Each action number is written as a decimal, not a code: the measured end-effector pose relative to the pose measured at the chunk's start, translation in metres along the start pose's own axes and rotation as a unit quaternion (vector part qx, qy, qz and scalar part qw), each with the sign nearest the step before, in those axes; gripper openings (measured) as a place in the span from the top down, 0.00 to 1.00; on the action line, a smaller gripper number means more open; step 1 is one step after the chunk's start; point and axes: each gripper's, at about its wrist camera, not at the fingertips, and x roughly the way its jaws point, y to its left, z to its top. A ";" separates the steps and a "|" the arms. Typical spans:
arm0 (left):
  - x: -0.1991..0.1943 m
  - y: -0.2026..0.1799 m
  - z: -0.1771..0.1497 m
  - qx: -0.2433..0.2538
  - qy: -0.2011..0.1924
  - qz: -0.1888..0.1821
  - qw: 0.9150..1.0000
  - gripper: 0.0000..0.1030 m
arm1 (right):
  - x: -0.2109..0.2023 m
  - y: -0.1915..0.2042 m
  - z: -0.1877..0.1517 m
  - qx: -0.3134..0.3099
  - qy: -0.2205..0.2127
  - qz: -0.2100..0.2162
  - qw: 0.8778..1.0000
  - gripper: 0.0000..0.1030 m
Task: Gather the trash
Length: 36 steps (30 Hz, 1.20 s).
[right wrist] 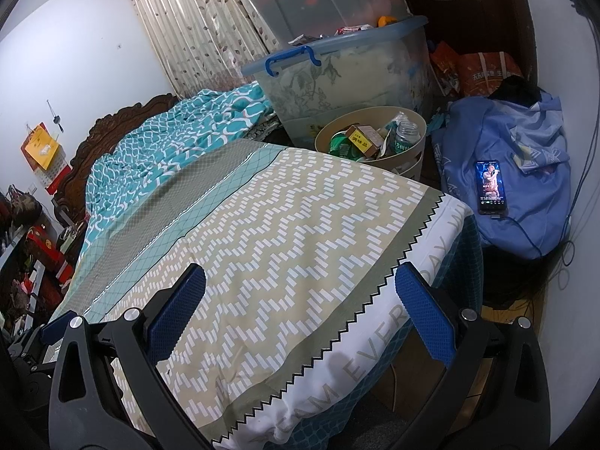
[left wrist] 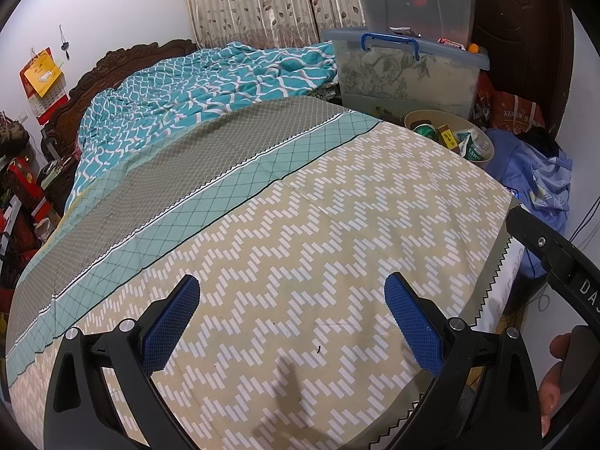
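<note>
A beige round bin (left wrist: 420, 115) (right wrist: 416, 150) stands beside the bed's far right corner, holding a yellow-labelled box (right wrist: 362, 138), a clear bottle (right wrist: 407, 133) and green wrappers. My left gripper (left wrist: 292, 300) hangs open over the zigzag-patterned bedsheet (left wrist: 300, 232), nothing between its blue pads (left wrist: 168, 322). My right gripper (right wrist: 300, 292) is also open, above the bed's near right corner (right wrist: 375, 318), holding nothing. The other gripper's black frame (left wrist: 555, 258) and a hand (left wrist: 555, 382) show at the right edge of the left wrist view.
A teal quilt (left wrist: 210, 86) is bunched at the head of the bed. Clear storage boxes (right wrist: 337, 71) are stacked behind the bin. A lit phone (right wrist: 491, 185) lies on blue cloth (right wrist: 525, 172) at the right. Clutter and red boxes (left wrist: 22, 187) line the left wall.
</note>
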 end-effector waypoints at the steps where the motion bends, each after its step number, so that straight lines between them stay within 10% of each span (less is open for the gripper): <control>1: 0.000 0.000 0.000 0.000 0.000 0.000 1.000 0.08 | 0.000 0.000 0.000 0.000 0.000 0.000 1.000 0.03; 36: 0.003 0.000 -0.008 0.000 0.005 -0.002 1.000 0.08 | 0.001 0.001 -0.001 -0.002 0.000 0.001 1.000 0.03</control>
